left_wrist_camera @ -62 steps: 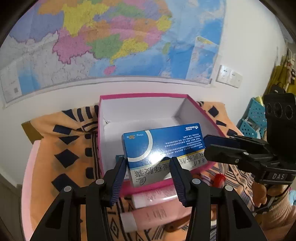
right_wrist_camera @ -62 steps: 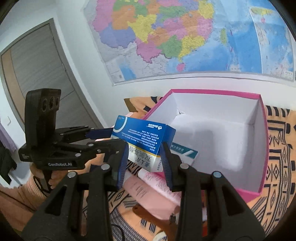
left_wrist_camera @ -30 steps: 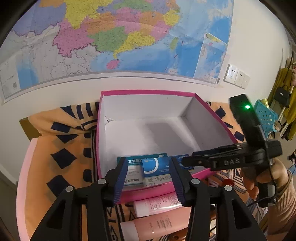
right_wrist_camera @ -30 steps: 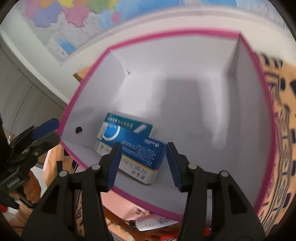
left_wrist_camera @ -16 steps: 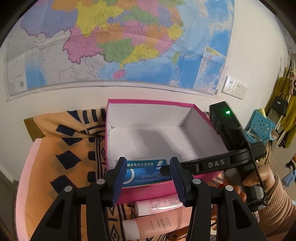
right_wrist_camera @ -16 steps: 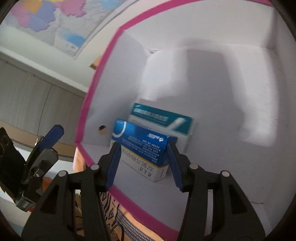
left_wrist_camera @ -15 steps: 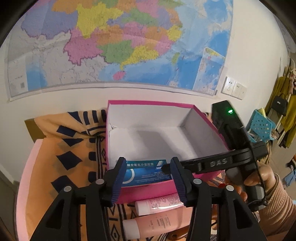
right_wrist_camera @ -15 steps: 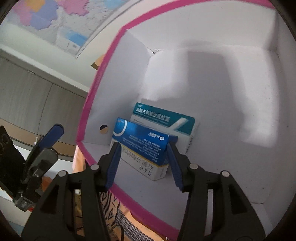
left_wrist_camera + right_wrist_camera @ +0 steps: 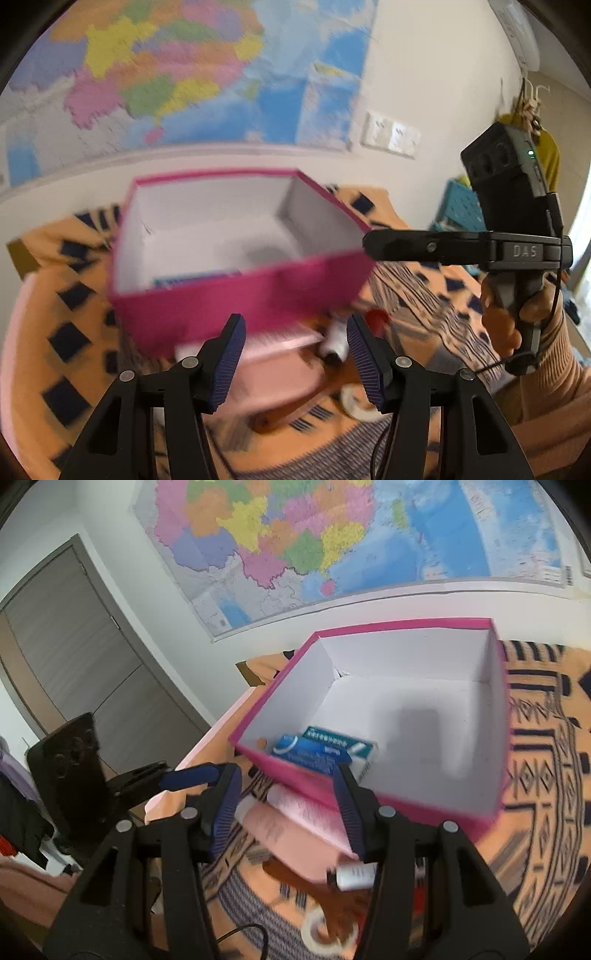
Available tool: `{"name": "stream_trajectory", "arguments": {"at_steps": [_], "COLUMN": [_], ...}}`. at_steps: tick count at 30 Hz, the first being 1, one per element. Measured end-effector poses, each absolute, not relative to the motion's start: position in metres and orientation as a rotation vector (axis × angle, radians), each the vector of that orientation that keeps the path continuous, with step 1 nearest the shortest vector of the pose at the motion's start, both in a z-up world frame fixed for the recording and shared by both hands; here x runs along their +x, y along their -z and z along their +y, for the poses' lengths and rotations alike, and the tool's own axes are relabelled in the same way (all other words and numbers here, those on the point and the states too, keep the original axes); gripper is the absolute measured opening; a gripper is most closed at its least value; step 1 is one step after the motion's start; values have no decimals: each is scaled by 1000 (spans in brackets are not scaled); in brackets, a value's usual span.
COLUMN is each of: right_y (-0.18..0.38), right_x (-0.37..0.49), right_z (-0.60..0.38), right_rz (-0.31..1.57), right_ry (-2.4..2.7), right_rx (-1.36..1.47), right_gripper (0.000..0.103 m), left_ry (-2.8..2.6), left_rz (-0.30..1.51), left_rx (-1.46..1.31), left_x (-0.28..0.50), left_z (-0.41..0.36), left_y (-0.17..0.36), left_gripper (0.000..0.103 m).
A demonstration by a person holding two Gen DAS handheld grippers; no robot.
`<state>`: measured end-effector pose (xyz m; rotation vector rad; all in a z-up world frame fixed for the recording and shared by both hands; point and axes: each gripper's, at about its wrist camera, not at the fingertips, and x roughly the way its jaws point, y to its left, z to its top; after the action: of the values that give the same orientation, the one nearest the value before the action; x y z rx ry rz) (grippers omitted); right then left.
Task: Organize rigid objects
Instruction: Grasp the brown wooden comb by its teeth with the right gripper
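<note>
A pink box point(image 9: 369, 797) with a white inside stands open on the patterned cloth; it also shows in the left wrist view point(image 9: 236, 295). Two medicine cartons lie in its near left corner: a blue one point(image 9: 306, 755) and a teal-and-white one point(image 9: 341, 744). My right gripper point(image 9: 288, 801) is open and empty, just outside the box's near wall, above pink tubes point(image 9: 291, 827). My left gripper point(image 9: 293, 354) is open and empty in front of the box, over the same pink tubes point(image 9: 280, 354). The left wrist view is blurred.
A small white bottle point(image 9: 354, 878) and a roll of tape point(image 9: 325, 930) lie on the orange patterned cloth point(image 9: 539, 812) near the tubes. A red cap point(image 9: 376, 317) sits right of the box. A wall map hangs behind the table.
My right gripper has let go of the blue carton and pulled back up out of the box. My left gripper has drawn back and lowered; the box now looks farther away.
</note>
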<state>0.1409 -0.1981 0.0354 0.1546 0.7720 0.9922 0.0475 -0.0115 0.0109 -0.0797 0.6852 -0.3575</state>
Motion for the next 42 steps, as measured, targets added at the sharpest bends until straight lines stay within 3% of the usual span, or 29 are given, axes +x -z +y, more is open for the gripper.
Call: {"name": "stream_trajectory", "arguments": {"at_steps": [16, 42], "right_y": [54, 53], "right_x": [102, 76], "right_z": [-215, -200], "right_rz": [933, 892], "right_ry": [-895, -932], "right_rx": [76, -10], "right_gripper": [54, 53], "left_ry": [263, 318], "left_rz": [907, 932], "left_rx": [-186, -247], "left_x": [28, 38], "left_z": [-8, -11], "left_y": [64, 76], "left_gripper": [58, 59]}}
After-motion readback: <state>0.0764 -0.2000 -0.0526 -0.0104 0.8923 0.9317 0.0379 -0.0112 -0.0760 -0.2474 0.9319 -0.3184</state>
